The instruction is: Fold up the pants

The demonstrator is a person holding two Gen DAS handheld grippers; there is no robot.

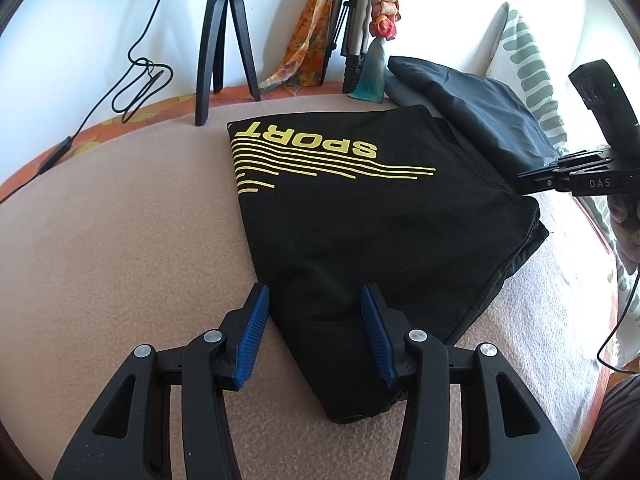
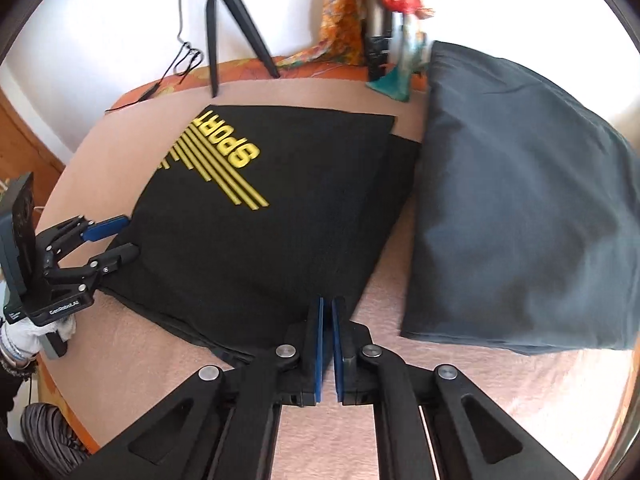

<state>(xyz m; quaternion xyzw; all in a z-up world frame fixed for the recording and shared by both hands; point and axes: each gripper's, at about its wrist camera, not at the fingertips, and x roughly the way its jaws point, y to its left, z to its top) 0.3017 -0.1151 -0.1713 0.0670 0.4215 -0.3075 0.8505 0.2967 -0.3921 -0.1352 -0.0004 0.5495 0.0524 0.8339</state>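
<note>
Pants [image 1: 360,216] lie on the pink blanket [image 1: 120,260], already folded into a compact black slab, "SPORT" print up. Perhaps one fold left, or just tidying. Left gripper [image 1: 316,332] half open, straddling the near corner, gripping nothing. Right gripper [image 2: 327,344] nearly closed at the pants' edge; whether cloth is pinched is hidden. Under-layers not visible.

Tripod [image 1: 224,40], grey cushion [image 2: 520,200] flanking pants [image 1: 360,208]
</note>
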